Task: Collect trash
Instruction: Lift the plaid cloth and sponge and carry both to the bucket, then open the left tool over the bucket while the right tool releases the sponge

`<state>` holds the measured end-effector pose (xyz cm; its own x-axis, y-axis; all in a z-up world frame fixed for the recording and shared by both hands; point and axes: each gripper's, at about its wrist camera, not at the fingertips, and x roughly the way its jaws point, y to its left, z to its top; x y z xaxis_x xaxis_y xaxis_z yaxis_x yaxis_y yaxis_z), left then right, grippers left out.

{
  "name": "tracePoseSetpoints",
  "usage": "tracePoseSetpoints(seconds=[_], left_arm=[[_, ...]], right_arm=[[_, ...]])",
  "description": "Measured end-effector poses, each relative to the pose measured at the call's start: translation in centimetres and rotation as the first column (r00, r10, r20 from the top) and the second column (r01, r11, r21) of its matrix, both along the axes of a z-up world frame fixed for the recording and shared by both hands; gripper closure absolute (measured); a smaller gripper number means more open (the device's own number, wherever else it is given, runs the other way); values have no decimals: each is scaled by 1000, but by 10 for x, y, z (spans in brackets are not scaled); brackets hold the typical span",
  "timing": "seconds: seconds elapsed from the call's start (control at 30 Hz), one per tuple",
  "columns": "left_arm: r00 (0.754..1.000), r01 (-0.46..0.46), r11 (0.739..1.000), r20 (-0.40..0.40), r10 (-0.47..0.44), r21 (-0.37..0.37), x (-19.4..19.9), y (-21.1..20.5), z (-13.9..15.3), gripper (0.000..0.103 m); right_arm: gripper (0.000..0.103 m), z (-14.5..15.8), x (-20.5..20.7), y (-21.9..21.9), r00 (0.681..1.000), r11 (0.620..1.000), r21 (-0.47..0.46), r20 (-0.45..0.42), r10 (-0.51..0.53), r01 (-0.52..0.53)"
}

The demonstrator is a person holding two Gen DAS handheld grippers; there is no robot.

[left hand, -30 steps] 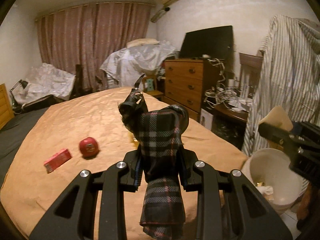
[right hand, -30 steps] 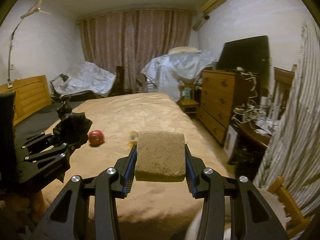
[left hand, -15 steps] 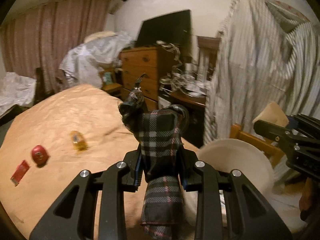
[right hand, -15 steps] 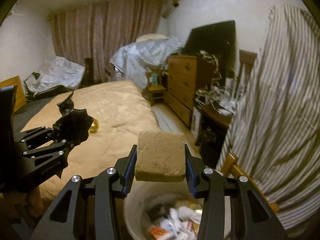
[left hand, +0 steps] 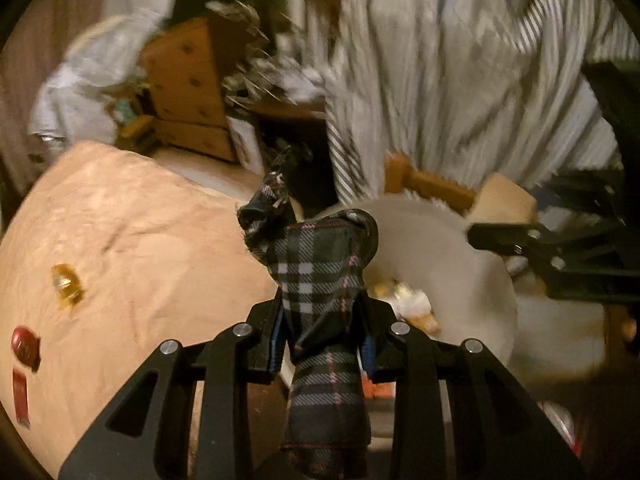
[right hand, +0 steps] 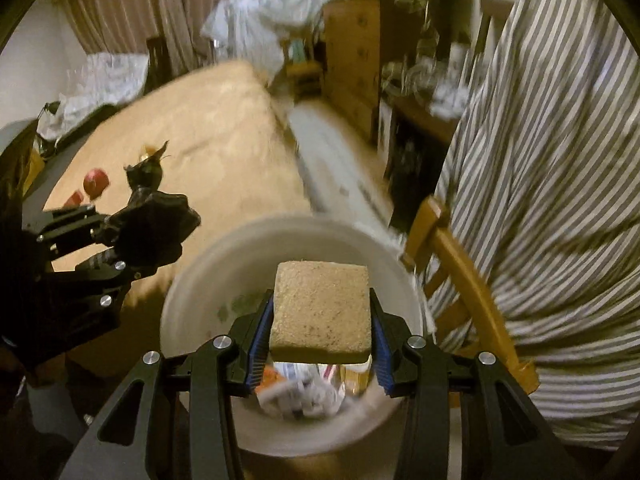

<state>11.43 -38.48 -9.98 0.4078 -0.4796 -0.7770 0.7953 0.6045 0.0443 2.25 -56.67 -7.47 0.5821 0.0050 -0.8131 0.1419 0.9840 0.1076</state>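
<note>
Gripping a coarse square sponge (right hand: 320, 312), the right tool (right hand: 320, 344) overhangs a round bin (right hand: 188, 304).

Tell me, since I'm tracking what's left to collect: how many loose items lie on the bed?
3. An amber wrapper lies mid-bed, a round red item sits near the bed's left edge, and a flat red packet lies just below it. More may lie out of view.
</note>
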Motion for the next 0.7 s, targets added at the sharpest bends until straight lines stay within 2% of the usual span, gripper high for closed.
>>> tracePoseSetpoints(seconds=[0.07,0.2,0.37,0.57,0.67,0.7], left_arm=[[999,42,998,-30,-41,41,2,-10,-5,75],[985,113,988,-138,-98,101,9,-23,-21,75],[984,116,981,-149,-93,153,16,-26,-37,75],[985,101,982,-152,-77,160,26,-32,-39,75],[987,93,983,-141,-71,159,28,-32,-37,71],[988,89,983,-135,-67,158,28,-32,-37,64]], right_arm=[[59,-8,7,-5,999,1000,14,-52,10,-10],[59,-19,17,-11,991,998,47,-130,39,-33],[59,-25,13,-1,984,997,50,-165,64,-56],[58,-32,14,-2,983,996,67,-171,66,-55],[58,-34,16,-1,983,996,71,-170,68,-57],[58,-34,17,0,984,996,71,-167,69,-58]])
